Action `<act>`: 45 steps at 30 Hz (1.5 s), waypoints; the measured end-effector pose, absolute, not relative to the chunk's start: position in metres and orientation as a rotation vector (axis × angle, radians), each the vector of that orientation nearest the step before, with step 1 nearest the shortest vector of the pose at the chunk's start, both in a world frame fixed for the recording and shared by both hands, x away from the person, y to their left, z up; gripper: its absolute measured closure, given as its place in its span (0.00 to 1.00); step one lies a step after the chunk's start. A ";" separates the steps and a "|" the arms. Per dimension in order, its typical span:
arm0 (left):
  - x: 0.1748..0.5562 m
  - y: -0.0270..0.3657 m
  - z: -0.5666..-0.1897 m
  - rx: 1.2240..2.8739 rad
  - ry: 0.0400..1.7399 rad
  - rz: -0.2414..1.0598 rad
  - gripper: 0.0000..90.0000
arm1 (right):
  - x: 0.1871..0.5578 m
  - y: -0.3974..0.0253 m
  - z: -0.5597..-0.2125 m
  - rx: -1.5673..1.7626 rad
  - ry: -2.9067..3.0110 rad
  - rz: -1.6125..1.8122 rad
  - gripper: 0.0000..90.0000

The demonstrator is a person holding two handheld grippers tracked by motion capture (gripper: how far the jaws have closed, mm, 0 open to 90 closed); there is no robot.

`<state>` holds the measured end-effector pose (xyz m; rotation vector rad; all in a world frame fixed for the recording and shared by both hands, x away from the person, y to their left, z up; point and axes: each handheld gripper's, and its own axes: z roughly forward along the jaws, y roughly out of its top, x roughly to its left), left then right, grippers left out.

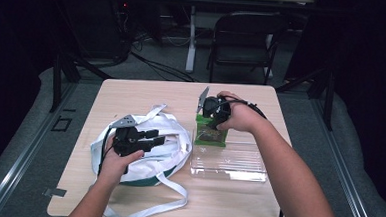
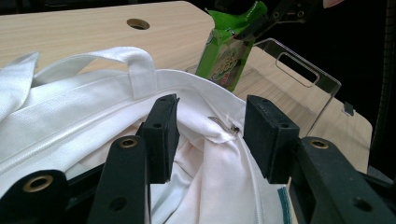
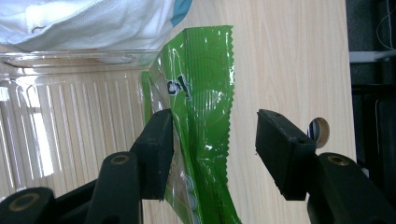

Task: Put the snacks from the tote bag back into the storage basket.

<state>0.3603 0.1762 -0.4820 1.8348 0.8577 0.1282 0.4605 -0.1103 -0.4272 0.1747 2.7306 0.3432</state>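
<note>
Your right gripper (image 3: 212,154) has its jaws wide apart around the green packet (image 3: 205,98): the right gripper view shows the left pad touching or just shy of the foil, I cannot tell which, while the right pad stands clear of the packet's zigzag edge with bare table (image 3: 285,56) between. That same view shows the clear tray (image 3: 70,112) with its ribbed floor beside the packet, a corner of the white bag (image 3: 70,18) beyond it, and a round hole (image 3: 320,130) in the tabletop behind the right pad. From the high view you see what that one cannot: your right hand (image 1: 238,116) comes down over the packet (image 1: 209,134), which stands upright at the tray's (image 1: 228,163) far left corner, near the middle of the table (image 1: 147,91). Your left gripper (image 2: 210,137) is also wide, its jaws spread over the bag's (image 2: 93,116) mouth and closed on nothing; the left gripper view shows the hem, a handle loop (image 2: 135,60) and a small metal clasp (image 2: 224,125) between the pads, details too small to tell from above. It also catches the packet (image 2: 224,51) from the side, with the other gripper's jaws at its crimped top, and the tray's end wall with a handle slot (image 2: 299,70). In the high view your left hand (image 1: 118,157) rests the gripper (image 1: 152,139) on the bag (image 1: 174,137), whose straps trail toward the near table edge.
</note>
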 end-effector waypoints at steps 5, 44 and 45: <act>0.360 0.176 -0.482 1.842 0.855 0.132 0.61 | 0.459 -0.115 -0.422 0.205 2.729 0.374 0.51; 0.360 0.177 -0.482 1.831 0.862 0.135 0.61 | 0.451 -0.119 -0.404 0.228 2.719 0.402 0.51; 0.360 0.177 -0.482 1.831 0.863 0.134 0.60 | 0.450 -0.119 -0.402 0.228 2.719 0.402 0.51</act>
